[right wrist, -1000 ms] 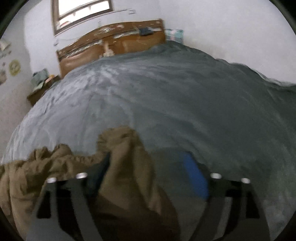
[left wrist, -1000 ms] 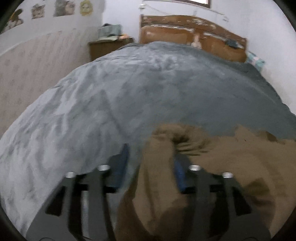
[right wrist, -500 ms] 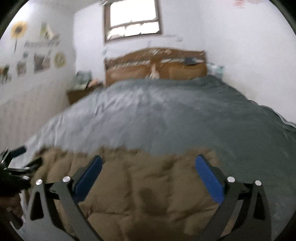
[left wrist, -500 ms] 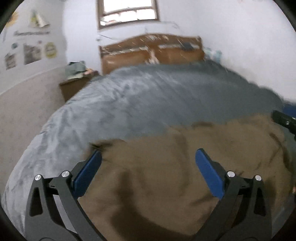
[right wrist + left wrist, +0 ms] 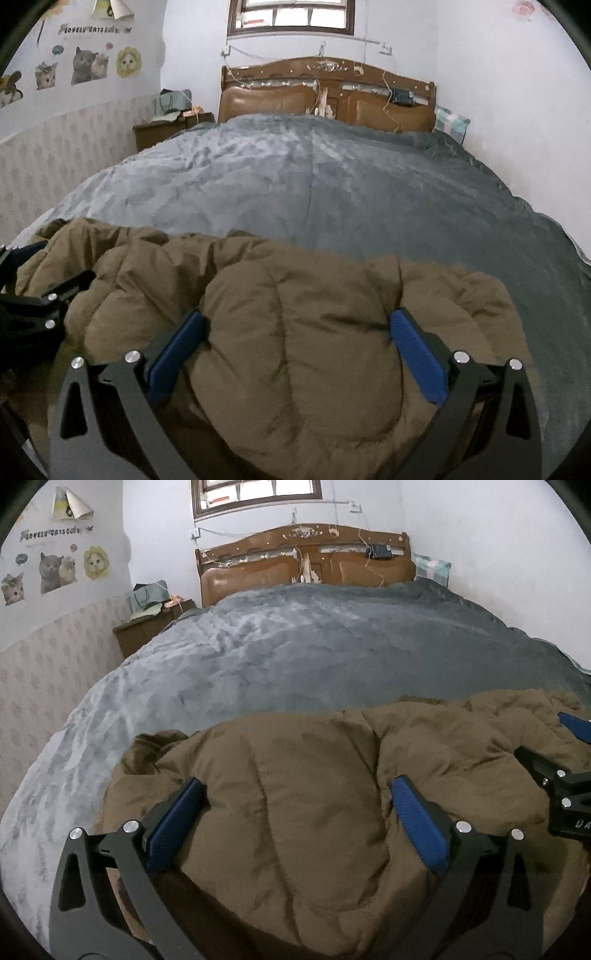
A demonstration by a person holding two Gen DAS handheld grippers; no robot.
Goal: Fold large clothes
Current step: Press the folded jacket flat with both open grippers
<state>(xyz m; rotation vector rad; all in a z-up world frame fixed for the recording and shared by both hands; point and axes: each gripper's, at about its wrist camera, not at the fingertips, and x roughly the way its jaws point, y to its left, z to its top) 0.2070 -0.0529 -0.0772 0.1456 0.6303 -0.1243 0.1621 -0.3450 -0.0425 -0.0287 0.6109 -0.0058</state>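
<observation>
While you hold both tools low over the foot of the bed, the brown padded jacket [image 5: 314,794] lies bunched across the near end of the grey blanket [image 5: 295,657], its quilted panels puffed up and creased. Your left gripper [image 5: 299,812] stands spread wide, with a thick roll of the jacket bulging up between its blue pads [image 5: 419,827]; both pads press against the sides of that roll, but the fingers are not closed down on it. Your right gripper [image 5: 299,339] shows the same picture from its own camera: fingers far apart, a broad padded bulge of jacket [image 5: 295,332] sitting between the blue pads [image 5: 417,354] and touching them on either side.

From the left wrist view, your right gripper [image 5: 561,794] appears at the right edge, resting on the jacket's rumpled far side. From the right wrist view, your left gripper [image 5: 33,306] shows at the left edge, just beside the jacket's crumpled end.

Beyond the jacket, the blanket runs smooth to the wooden headboard [image 5: 325,92]. A nightstand [image 5: 166,129] stands left of the bed, cat stickers [image 5: 88,64] dot the left wall, and a window [image 5: 291,16] sits above the headboard.
</observation>
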